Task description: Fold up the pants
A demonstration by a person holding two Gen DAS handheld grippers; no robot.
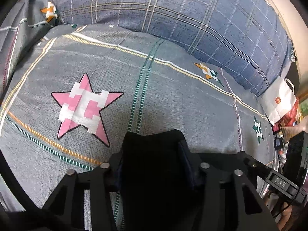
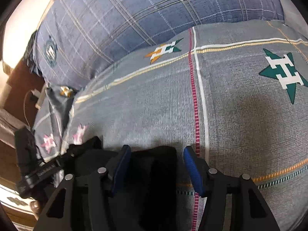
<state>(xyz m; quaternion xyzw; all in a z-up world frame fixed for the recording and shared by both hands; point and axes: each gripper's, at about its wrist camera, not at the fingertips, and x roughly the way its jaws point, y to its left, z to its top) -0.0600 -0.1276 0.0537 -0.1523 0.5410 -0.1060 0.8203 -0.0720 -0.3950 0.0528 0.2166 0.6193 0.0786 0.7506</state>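
Observation:
Black pants (image 1: 154,173) lie on a grey bedspread (image 1: 173,100) printed with stars. In the left wrist view a bunched fold of them fills the whole gap of my left gripper (image 1: 152,150), and its pads press on the cloth from both sides. In the right wrist view the pants (image 2: 154,173) sit between the blue pads (image 2: 192,169) of my right gripper (image 2: 156,154). The left pad touches the fold, while a narrow strip of bedspread shows between the cloth and the right pad. The remainder of the garment is hidden under the gripper bodies.
A blue plaid quilt (image 1: 192,19) is heaped along the far side of the bed. A white paper bag (image 1: 279,100) and clutter stand past the bed's right edge. Brown wooden furniture (image 2: 17,88) and a cable lie beyond the left edge in the right wrist view.

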